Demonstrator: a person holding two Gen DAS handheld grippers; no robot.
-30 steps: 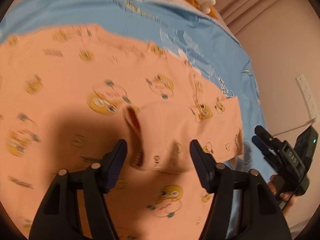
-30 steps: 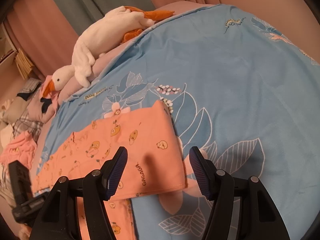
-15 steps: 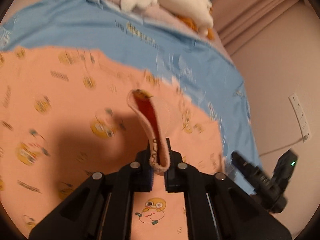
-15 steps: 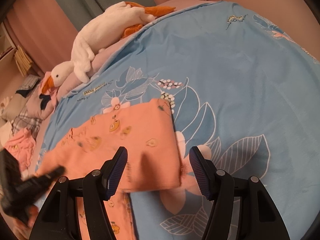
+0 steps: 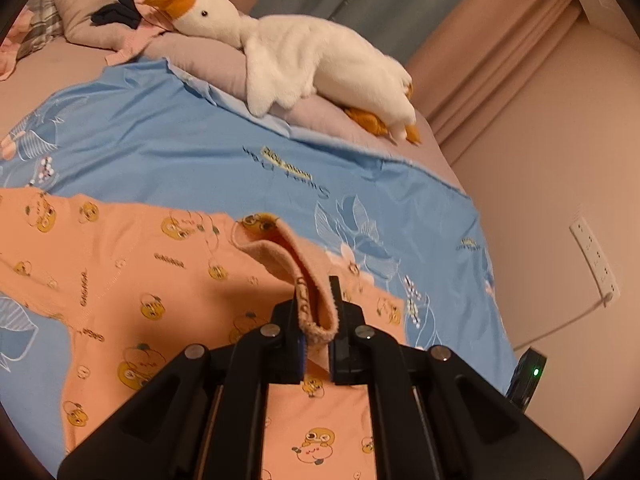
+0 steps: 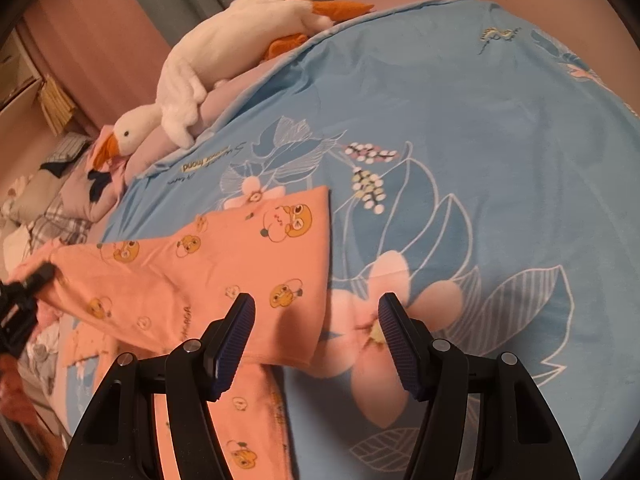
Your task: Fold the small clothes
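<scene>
A small orange garment [image 5: 132,280] printed with yellow cartoon faces lies on the blue floral bedspread [image 5: 180,148]. My left gripper [image 5: 317,328] is shut on a cuff-like edge of it and holds that fold lifted off the bed. In the right wrist view the same garment [image 6: 224,264] stretches leftward, its left end raised by the left gripper [image 6: 24,288] at the frame's edge. My right gripper [image 6: 316,340] hangs open just above the garment's near right corner, nothing between its fingers.
A white plush goose [image 5: 304,56] lies on a mauve pillow [image 5: 208,60] at the head of the bed. More clothes and pillows [image 6: 60,200] pile up beyond it. A wall with a power strip [image 5: 596,256] borders the bed on one side.
The left gripper shut on the garment's edge, then rose and tilted up, pulling the fold off the bed. In the right view the garment's left end lifted; the right gripper stayed put.
</scene>
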